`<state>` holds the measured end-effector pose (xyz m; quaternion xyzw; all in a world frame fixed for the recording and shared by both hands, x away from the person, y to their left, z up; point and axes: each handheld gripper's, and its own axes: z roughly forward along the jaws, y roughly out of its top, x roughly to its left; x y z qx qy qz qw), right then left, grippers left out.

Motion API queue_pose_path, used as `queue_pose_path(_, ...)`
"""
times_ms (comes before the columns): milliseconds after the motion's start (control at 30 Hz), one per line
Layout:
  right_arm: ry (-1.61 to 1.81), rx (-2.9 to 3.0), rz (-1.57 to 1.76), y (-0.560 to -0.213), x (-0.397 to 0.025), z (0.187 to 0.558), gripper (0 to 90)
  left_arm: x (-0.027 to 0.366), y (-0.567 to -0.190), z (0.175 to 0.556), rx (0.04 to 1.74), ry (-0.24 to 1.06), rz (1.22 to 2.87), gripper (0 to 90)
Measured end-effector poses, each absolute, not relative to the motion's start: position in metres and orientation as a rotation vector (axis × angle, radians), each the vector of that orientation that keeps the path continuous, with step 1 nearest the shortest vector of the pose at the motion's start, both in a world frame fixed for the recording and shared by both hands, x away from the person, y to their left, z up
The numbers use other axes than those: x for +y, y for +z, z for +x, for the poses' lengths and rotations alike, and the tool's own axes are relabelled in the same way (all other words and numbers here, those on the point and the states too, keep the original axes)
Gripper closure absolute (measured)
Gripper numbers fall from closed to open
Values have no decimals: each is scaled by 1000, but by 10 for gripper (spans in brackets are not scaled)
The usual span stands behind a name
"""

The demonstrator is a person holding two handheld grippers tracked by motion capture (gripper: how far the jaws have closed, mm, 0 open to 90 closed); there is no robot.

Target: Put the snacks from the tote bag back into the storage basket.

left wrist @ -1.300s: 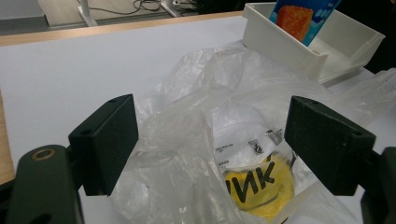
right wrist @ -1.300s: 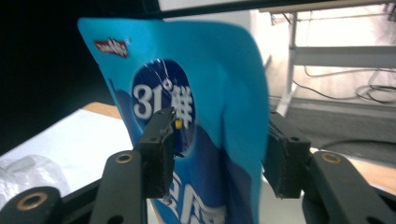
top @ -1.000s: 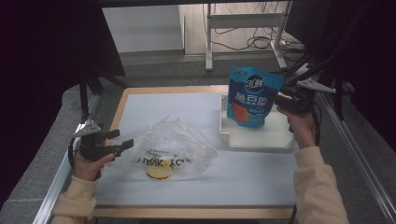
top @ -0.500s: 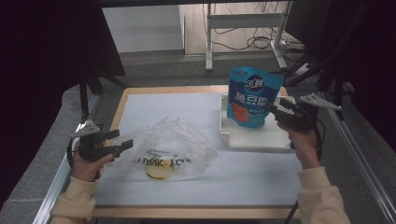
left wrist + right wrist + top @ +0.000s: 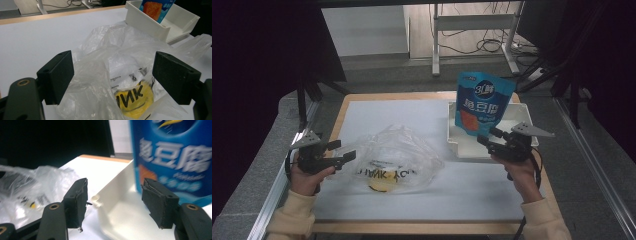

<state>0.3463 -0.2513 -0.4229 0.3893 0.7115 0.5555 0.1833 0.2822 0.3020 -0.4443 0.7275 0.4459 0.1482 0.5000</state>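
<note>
A blue snack pouch [image 5: 482, 102] stands upright in a white tray [image 5: 462, 147] at the right of the table; it looms close in the right gripper view as the pouch [image 5: 172, 157] in the tray [image 5: 117, 195]. My right gripper [image 5: 488, 138] hangs open over the tray's front edge, just in front of the pouch, holding nothing. A crumpled clear plastic bag [image 5: 394, 155] with black lettering and a yellow patch [image 5: 384, 184] lies mid-table. My left gripper [image 5: 343, 150] is open at the bag's left edge, its jaws on either side of a fold of the bag [image 5: 117, 75].
The white table mat [image 5: 377, 112] has a wooden border. Grey floor, dark panels and a metal stand with cables [image 5: 472, 30] lie beyond the far edge. A person's hands and cream sleeves enter from the bottom.
My right gripper has let go of the pouch's right side, drawn back toward the person and dropped to the tray's front edge. The pouch stays standing. The left gripper has barely moved.
</note>
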Motion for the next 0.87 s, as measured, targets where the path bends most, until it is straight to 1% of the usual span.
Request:
queue_pose_path(167, 1535, 2112, 1073, -445, -227, 339, 370, 302, -444, 280, 1080, 362, 1761, 179)
queue_pose_path(200, 1528, 2146, 1051, -451, -217, 337, 370, 302, -444, 280, 1080, 362, 1761, 180)
queue_pose_path(333, 1529, 2186, 1010, -456, -203, 334, 370, 302, -444, 277, 1081, 366, 1762, 179)
queue_pose_path(500, 1529, 2200, 981, -456, -197, 332, 370, 301, -444, 276, 1083, 368, 1768, 180)
queue_pose_path(667, 1542, 2183, 982, -453, -200, 332, 369, 301, -446, 276, 1085, 367, 1772, 179)
queue_pose_path(867, 1549, 2163, 996, -452, -204, 331, 341, 302, -445, 276, 1083, 365, 1768, 178)
